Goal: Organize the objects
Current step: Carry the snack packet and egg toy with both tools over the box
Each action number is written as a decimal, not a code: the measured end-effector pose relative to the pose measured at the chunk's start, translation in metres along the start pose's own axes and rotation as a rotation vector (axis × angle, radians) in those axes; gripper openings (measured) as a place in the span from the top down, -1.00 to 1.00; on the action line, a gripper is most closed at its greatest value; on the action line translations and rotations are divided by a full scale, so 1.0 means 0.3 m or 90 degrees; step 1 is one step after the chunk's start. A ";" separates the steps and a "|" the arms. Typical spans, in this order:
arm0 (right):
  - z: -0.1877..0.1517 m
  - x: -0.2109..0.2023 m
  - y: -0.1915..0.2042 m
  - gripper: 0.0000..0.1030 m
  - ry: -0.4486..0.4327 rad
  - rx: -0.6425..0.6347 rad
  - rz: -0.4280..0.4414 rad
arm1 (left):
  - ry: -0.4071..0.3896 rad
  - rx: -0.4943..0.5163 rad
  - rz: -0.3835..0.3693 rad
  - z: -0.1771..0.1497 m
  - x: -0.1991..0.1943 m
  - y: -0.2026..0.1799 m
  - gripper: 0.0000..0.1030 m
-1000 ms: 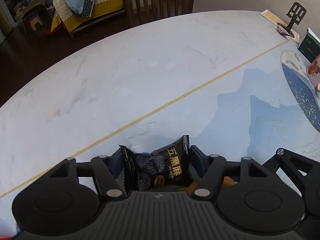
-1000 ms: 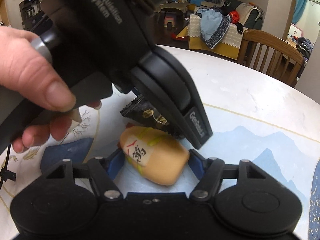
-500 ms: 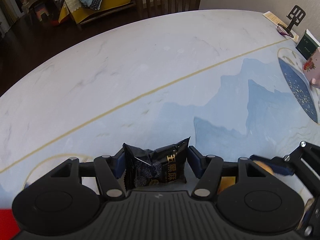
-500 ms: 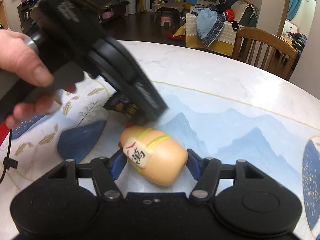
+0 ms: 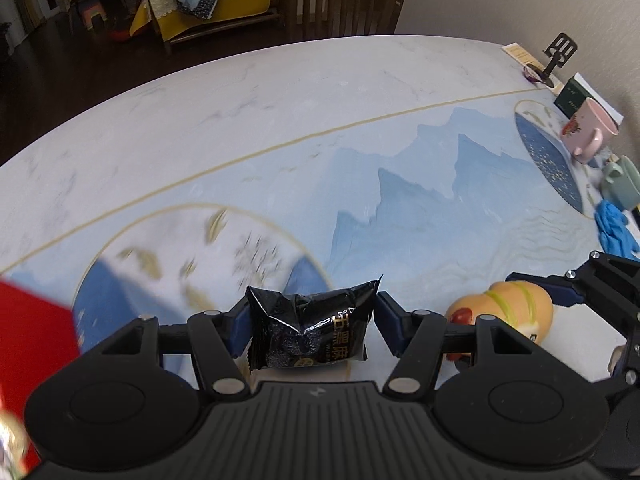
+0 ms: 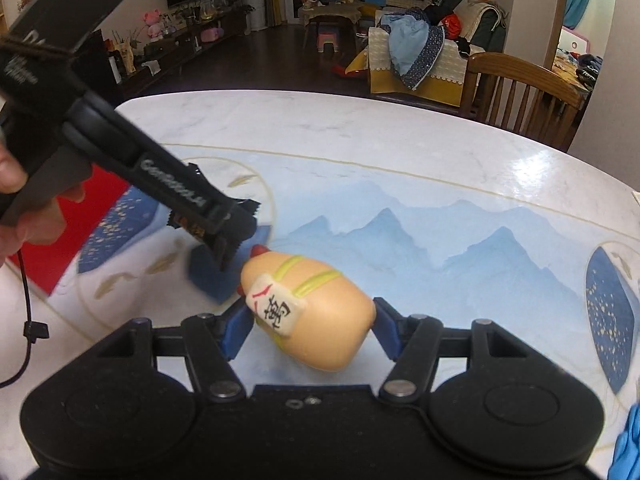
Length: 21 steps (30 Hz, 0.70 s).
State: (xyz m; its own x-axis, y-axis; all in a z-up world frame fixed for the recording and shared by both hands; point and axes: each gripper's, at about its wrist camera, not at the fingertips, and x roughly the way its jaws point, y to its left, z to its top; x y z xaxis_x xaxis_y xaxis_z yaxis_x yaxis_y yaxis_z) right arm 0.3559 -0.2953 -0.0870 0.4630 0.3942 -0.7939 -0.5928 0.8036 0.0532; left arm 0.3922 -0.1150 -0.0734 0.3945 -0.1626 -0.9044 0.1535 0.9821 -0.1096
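Black snack packet (image 5: 310, 330) pinched in left gripper (image 5: 310, 326), clear of the marble surface (image 5: 248, 120). Right gripper (image 6: 306, 322) clamps a tan plush toy (image 6: 308, 312) just beside it, near a red box (image 5: 32, 320).

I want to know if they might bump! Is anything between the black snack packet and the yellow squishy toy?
No thing lies between the black snack packet and the yellow toy; in the left wrist view, only the left gripper's own finger separates them.
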 end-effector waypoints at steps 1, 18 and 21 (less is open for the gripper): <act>-0.002 -0.014 0.018 -0.22 0.000 -0.001 0.002 | -0.001 -0.001 -0.002 -0.020 -0.020 0.009 -0.20; 0.006 -0.169 0.359 -0.22 -0.007 0.008 -0.001 | -0.037 -0.020 -0.027 -0.354 -0.323 0.215 -0.20; 0.020 -0.181 0.438 -0.22 -0.006 0.006 0.001 | -0.042 -0.021 -0.029 -0.397 -0.372 0.275 -0.20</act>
State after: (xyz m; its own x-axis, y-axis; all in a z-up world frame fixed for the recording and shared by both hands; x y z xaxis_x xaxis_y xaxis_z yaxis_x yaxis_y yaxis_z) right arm 0.2569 -0.2085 -0.0333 0.4688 0.3996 -0.7878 -0.5872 0.8072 0.0600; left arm 0.2528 -0.0043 -0.0306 0.4462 -0.2123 -0.8694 0.1432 0.9759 -0.1648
